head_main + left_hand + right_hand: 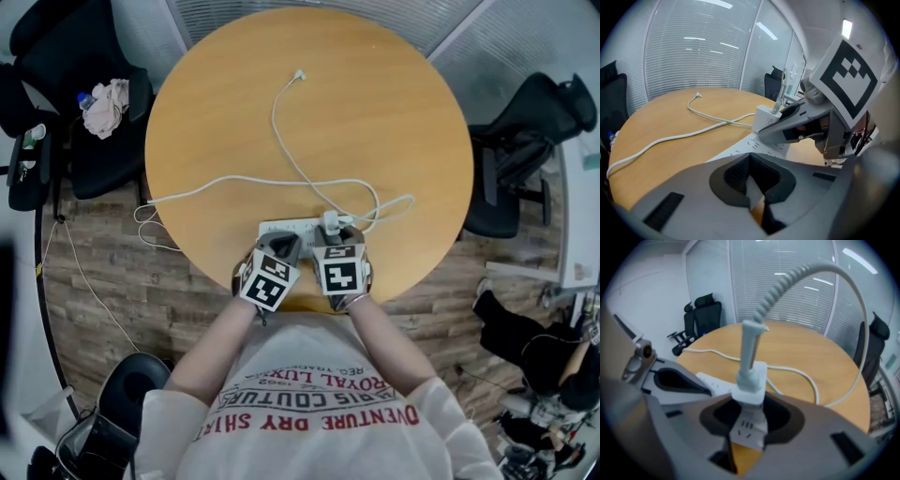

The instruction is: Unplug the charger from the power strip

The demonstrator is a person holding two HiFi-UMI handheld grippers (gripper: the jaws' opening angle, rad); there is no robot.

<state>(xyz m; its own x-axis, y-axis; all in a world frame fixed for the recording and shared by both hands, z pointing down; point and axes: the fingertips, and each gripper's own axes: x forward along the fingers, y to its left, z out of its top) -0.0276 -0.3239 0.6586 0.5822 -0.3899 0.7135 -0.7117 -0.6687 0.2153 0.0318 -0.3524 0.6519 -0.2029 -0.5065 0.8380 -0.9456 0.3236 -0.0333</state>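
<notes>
A white power strip (286, 228) lies near the front edge of the round wooden table (375, 112). A white charger (331, 221) stands plugged into its right end, and its cable (281, 131) runs to a loose end far across the table. My left gripper (273, 249) clamps the strip's near part; in the left gripper view (752, 180) the strip (740, 149) shows white between the pads. My right gripper (336, 246) sits over the charger; in the right gripper view (749, 420) the pads press both sides of the charger (751, 380), whose ribbed cable (806, 273) arcs overhead.
The strip's own cord (187, 192) runs left and drops off the table edge. Black office chairs stand at left (84, 56) and right (525, 141); a crumpled cloth (105, 105) lies on the left one. Wood-plank floor surrounds the table.
</notes>
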